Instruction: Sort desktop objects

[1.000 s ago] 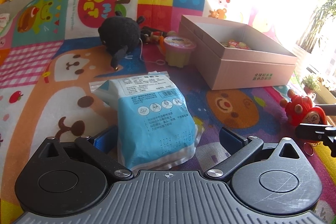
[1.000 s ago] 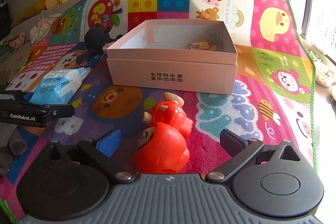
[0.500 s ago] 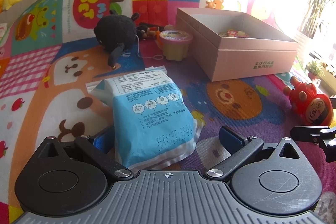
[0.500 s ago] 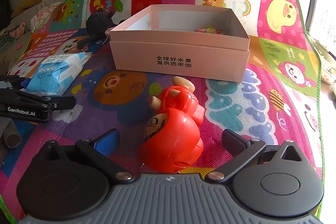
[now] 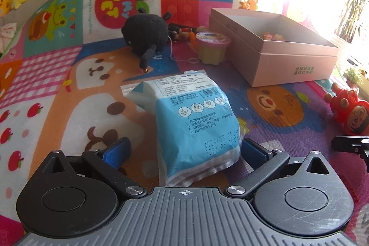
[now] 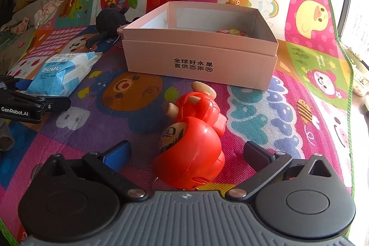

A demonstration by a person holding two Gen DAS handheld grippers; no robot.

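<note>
Since a second ago both tongs have crept forward — the blue wipes pack [image 5: 196, 121] sits deeper between the left tongs [image 5: 184, 149] now, and the red daruma toy [image 6: 191, 149] has slid right in between the right tongs [image 6: 186, 151]. Both pairs are spread wide, nothing pinched yet; on the left, the right-hand finger pad looks like it's touching the pack's edge while the other pad is well clear, and on the right neither pad touches the toy. My read is we're at the pre-grasp step for two pickups at once, with the pink box [image 6: 200, 57] as the drop spot. Next move, I'd guess: close on each item, lift, carry over the box rim. The pack is soft and will squish, so the pinch should land on the body, not the crimped seal; the toy is round and slick plastic — it could squirt out if the pads land off-centre. Count of stuff on the play mat [image 6: 253, 107]: one wipes pack, one red toy (two joined lobes, I think), one black plush [image 5: 145, 36], one yellow jelly cup [image 5: 212, 47] with a pink lid, one box with a few small bright bits inside that I can't make out, plus some small toys behind the cup, too cluttered to count.
</note>
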